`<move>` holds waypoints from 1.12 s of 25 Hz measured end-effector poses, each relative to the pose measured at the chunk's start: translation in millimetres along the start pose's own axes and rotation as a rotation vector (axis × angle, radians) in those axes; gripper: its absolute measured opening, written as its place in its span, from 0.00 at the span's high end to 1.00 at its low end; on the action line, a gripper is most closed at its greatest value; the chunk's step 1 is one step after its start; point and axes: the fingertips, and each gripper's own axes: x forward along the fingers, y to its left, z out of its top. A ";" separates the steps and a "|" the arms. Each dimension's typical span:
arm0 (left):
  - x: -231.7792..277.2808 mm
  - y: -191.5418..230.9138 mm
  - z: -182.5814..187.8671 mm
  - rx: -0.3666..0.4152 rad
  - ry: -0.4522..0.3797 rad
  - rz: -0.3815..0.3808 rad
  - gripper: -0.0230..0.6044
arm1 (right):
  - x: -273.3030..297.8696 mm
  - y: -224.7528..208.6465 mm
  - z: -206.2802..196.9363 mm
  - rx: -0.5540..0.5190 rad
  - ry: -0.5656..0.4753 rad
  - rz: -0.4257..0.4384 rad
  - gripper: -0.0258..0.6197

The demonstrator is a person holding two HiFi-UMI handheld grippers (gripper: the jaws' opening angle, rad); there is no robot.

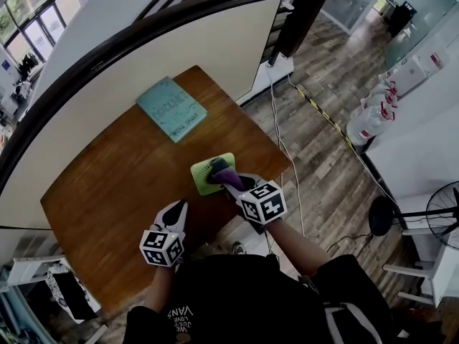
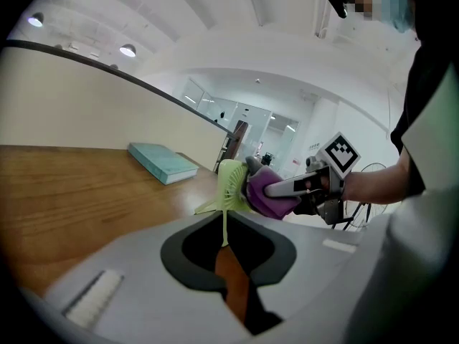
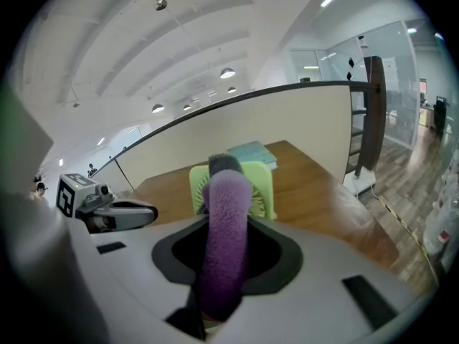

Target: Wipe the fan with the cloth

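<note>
A small lime-green fan [image 1: 204,170] stands upright near the front right edge of the wooden table [image 1: 115,185]. My right gripper [image 1: 229,183] is shut on a purple cloth [image 1: 225,175], which is pressed against the fan's grille. In the right gripper view the cloth [image 3: 224,242] fills the jaws, with the fan [image 3: 262,185] just behind it. The left gripper view shows the fan [image 2: 229,185] side-on with the cloth [image 2: 267,196] against its right face. My left gripper [image 1: 178,208] hovers to the fan's left, shut and holding nothing.
A teal book [image 1: 171,109] lies at the table's far side beside a cream partition [image 1: 179,45]. The table's right edge drops to wood flooring with a white cable [image 1: 283,145]. Spray bottles [image 1: 369,120] and a floor fan [image 1: 441,213] stand at the right.
</note>
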 end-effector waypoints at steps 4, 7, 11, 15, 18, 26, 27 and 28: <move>1.7 -5.5 0.4 0.003 0.004 0.006 0.94 | -12.0 -20.2 -2.7 0.024 -0.008 -0.043 0.81; 2.9 -7.9 -0.4 0.000 0.003 0.001 0.94 | -16.3 -32.2 -4.3 0.038 -0.012 -0.070 0.81; 1.5 -12.3 -1.9 -0.008 -0.004 -0.004 0.94 | -21.8 -43.9 -9.1 0.048 -0.010 -0.108 0.81; -1.2 -14.8 -1.4 -0.015 -0.011 0.000 0.94 | -26.1 -50.3 -11.2 0.058 -0.012 -0.134 0.81; -5.5 -18.2 -3.1 -0.022 -0.017 0.001 0.95 | -32.1 -45.4 -11.9 0.067 -0.030 -0.126 0.81; -15.4 -26.4 -8.5 -0.049 -0.045 0.004 0.95 | -15.8 17.8 -26.7 -0.015 0.010 0.025 0.81; -17.9 -26.8 -9.3 -0.050 -0.047 0.006 0.95 | -10.1 26.0 -29.1 -0.026 0.020 0.045 0.81; -21.2 -26.4 -10.1 -0.052 -0.048 0.009 0.95 | -4.3 33.9 -31.0 -0.035 0.027 0.065 0.81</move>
